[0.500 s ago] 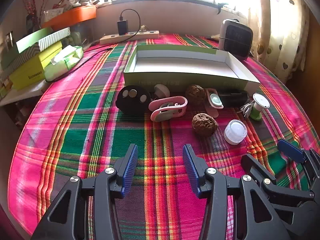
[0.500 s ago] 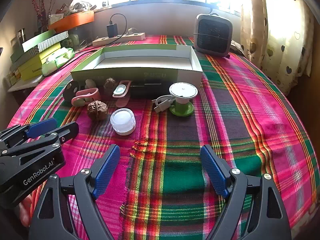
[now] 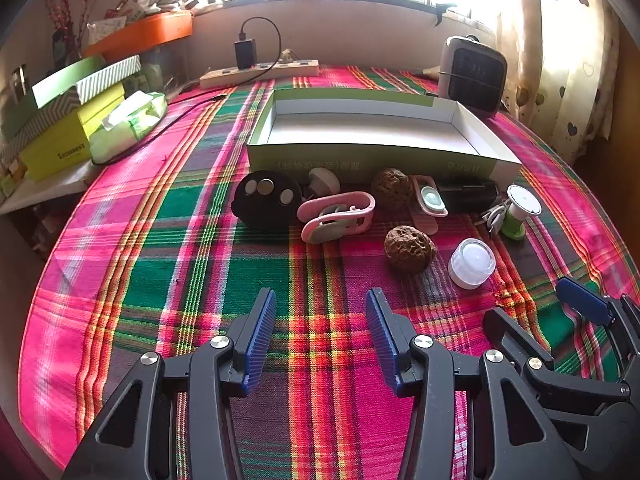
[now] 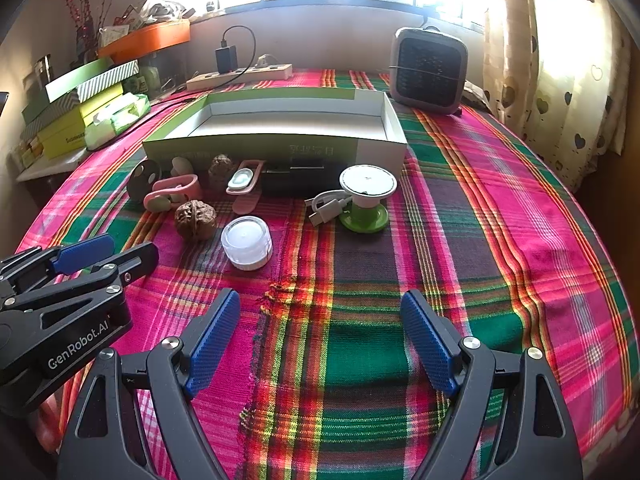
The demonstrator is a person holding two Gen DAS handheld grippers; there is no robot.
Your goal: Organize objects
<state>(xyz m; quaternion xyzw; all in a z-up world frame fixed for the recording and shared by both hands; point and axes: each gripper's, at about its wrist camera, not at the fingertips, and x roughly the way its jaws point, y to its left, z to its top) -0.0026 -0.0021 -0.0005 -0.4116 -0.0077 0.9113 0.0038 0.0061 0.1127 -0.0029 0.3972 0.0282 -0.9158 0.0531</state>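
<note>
Walnut (image 3: 409, 249) and jar (image 3: 471, 263) are waiting mid-frame before the empty box (image 3: 372, 156); I'm hovering both tools wide, holding nothing

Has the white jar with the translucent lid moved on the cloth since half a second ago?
No. The white jar sits in the same spot beside the nearer walnut, in front of the green box, as before.
</note>
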